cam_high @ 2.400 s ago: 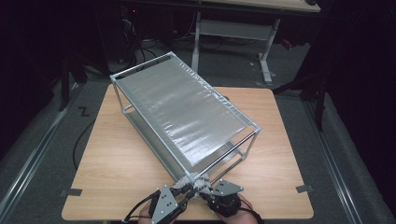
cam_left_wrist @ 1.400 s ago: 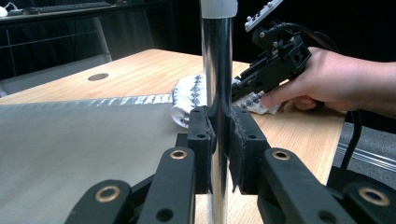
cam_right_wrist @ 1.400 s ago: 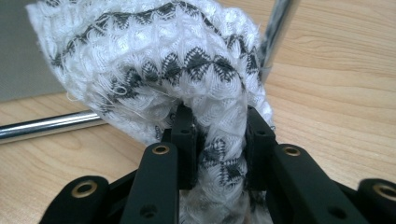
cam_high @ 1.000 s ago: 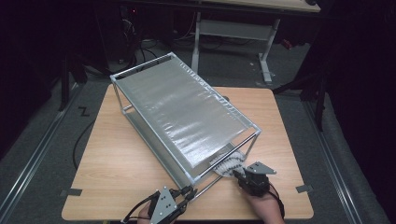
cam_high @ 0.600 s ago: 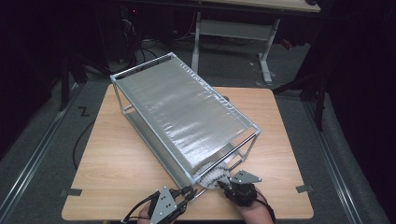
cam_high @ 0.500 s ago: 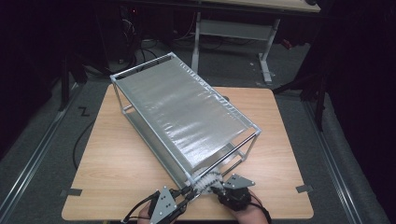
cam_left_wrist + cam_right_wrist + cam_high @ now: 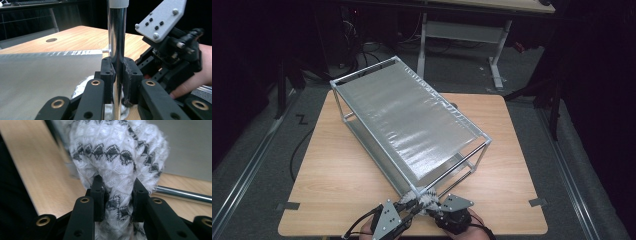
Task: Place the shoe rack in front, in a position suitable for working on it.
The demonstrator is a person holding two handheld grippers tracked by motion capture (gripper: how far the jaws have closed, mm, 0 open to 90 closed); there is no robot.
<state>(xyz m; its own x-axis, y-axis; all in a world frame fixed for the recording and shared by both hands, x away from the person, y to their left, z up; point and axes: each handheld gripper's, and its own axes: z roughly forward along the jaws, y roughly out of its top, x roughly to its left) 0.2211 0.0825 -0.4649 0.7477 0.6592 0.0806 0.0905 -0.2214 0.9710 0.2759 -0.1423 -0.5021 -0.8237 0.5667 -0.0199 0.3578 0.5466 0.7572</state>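
A chrome-framed rack (image 7: 407, 125) with silver fabric shelves lies at an angle across the wooden table (image 7: 522, 165). At its near corner my left gripper (image 7: 408, 205) is shut on the upright chrome post (image 7: 117, 37), and the black pads (image 7: 108, 75) press it from both sides. My right gripper (image 7: 433, 205) is beside it, shut on a white knitted cloth (image 7: 117, 152) with a black zigzag pattern. The cloth (image 7: 426, 198) rests against the rack's corner, over a chrome bar (image 7: 182, 193). In the left gripper view, the right gripper (image 7: 172, 55) and its grey plate stand close at the right.
A round hole (image 7: 453, 106) in the tabletop lies behind the rack. Grey tape marks sit at the near left (image 7: 287, 206) and near right (image 7: 538, 202) edges. A white-legged desk (image 7: 462, 30) stands beyond the table, and dark floor surrounds it.
My right gripper, with the cloth in it, has slid from the right end of the rack's near side leftward to the near corner. The left gripper has stayed on the post.
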